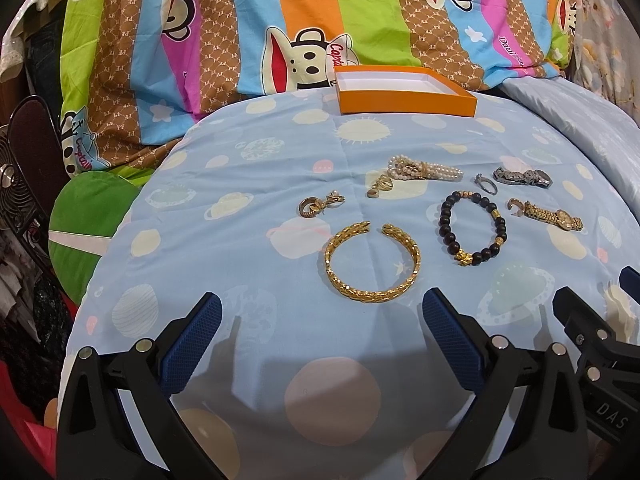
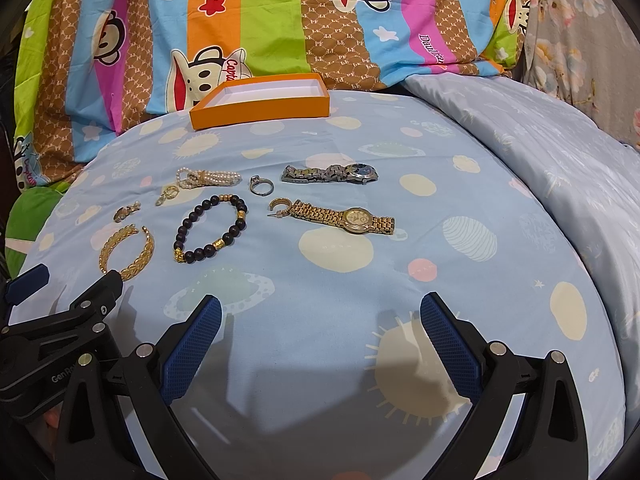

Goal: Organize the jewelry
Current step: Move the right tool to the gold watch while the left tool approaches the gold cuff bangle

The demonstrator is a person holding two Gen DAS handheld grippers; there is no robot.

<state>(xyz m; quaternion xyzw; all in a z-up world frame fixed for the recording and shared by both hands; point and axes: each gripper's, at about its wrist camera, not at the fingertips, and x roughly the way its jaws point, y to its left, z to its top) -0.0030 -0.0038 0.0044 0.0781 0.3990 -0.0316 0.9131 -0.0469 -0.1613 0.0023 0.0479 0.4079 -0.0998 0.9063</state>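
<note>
Jewelry lies spread on a light blue planet-print bedsheet (image 1: 280, 184). A gold cuff bangle (image 1: 372, 262) sits just ahead of my left gripper (image 1: 322, 312), which is open and holds nothing. To its right lies a dark bead bracelet (image 1: 472, 230), then a gold watch (image 1: 546, 214) and a silver watch (image 1: 522, 177). A pearl bracelet (image 1: 424, 170), a silver ring (image 1: 485, 185) and gold earrings (image 1: 320, 204) lie further back. An open orange box (image 1: 404, 90) stands behind them. My right gripper (image 2: 320, 312) is open, short of the gold watch (image 2: 352, 218).
A striped cartoon-monkey blanket (image 1: 280, 20) rises behind the box. A pale blue quilt (image 2: 540, 152) is bunched at the right. A green cushion (image 1: 88, 224) and a dark chair (image 1: 28, 152) sit off the bed's left edge.
</note>
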